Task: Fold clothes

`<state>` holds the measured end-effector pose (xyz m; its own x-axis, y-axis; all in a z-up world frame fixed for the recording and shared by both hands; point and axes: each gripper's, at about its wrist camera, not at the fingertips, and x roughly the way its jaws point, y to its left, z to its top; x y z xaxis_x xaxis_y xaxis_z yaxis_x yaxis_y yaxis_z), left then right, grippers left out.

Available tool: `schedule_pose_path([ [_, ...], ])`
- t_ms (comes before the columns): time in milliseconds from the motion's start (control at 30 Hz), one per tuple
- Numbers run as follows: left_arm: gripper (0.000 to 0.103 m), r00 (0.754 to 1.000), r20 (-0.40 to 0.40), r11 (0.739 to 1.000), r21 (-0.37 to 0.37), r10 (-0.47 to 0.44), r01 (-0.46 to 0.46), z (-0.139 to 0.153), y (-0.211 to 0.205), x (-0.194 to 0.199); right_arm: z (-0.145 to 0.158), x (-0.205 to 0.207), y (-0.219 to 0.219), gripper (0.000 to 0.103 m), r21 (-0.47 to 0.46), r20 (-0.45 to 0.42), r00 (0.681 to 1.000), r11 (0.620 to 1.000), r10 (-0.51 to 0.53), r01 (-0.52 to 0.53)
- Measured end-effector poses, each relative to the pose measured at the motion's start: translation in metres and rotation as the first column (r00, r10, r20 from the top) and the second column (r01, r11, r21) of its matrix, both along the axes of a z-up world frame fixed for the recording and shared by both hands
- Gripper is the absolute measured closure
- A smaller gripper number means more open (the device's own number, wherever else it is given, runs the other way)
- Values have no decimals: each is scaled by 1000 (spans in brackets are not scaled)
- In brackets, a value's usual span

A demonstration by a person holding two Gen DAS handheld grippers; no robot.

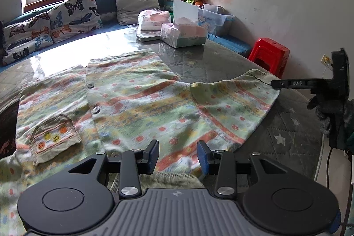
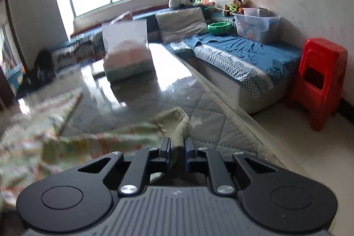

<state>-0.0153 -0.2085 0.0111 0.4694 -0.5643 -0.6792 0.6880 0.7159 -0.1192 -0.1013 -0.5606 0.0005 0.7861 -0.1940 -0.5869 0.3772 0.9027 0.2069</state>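
- While the patterned shirt (image 1: 137, 103) lies spread on the table (image 1: 287, 125), the left gripper (image 1: 178, 155) hovers wide apart over its hem.
- The right gripper (image 2: 177, 145) pinches the sleeve cuff (image 2: 179, 123) — jaws narrow.

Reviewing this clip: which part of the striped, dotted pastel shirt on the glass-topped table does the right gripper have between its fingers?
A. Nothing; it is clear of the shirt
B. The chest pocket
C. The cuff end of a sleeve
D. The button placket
C. In the right wrist view the right gripper is closed on the sleeve cuff of the striped pastel shirt, while the chest pocket and buttons lie far off it.
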Motion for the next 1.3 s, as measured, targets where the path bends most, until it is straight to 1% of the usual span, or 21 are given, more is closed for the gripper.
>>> schedule_pose_path([
  [67, 62, 1000, 5, 1000, 11, -14, 14, -3, -8, 0, 8, -5, 0, 93, 15, 32, 999, 1000, -7, 7],
  [200, 62, 999, 14, 999, 32, -44, 43, -10, -24, -1, 25, -12, 0, 94, 5, 75, 997, 1000, 1, -1],
  [433, 62, 995, 28, 993, 70, -95, 93, -22, -52, -2, 36, -11, 3, 94, -7, 86, 996, 1000, 3, -2],
  [567, 62, 998, 44, 998, 31, -55, 54, -12, -35, -1, 53, -12, 11, 94, -22, 113, 993, 1000, 25, -22],
  [700, 62, 998, 57, 1000, -12, -10, 10, -1, -15, 0, 77, -10, 30, 94, -61, 147, 986, 995, 85, -76],
  [767, 57, 998, 64, 999, -34, 13, -11, 4, -6, 0, 91, -8, 46, 94, -87, 167, 977, 989, 130, -116],
  [867, 56, 996, 72, 997, -67, 48, -43, 12, 9, 1, 111, -1, 74, 94, -130, 186, 961, 975, 203, -181],
  [1000, 54, 984, 84, 984, -102, 155, -146, 20, 56, 1, 129, 16, 122, 94, -176, 193, 927, 941, 321, -289],
  [1100, 52, 968, 85, 967, -120, 234, -223, 21, 92, 0, 136, 30, 157, 94, -205, 182, 895, 906, 407, -370],
  [1133, 52, 963, 84, 961, -125, 258, -246, 22, 103, 0, 137, 37, 174, 94, -215, 174, 880, 889, 442, -404],
  [1300, 51, 932, 68, 927, -150, 355, -343, 17, 153, -6, 133, 64, 238, 94, -239, 130, 815, 815, 565, -527],
])
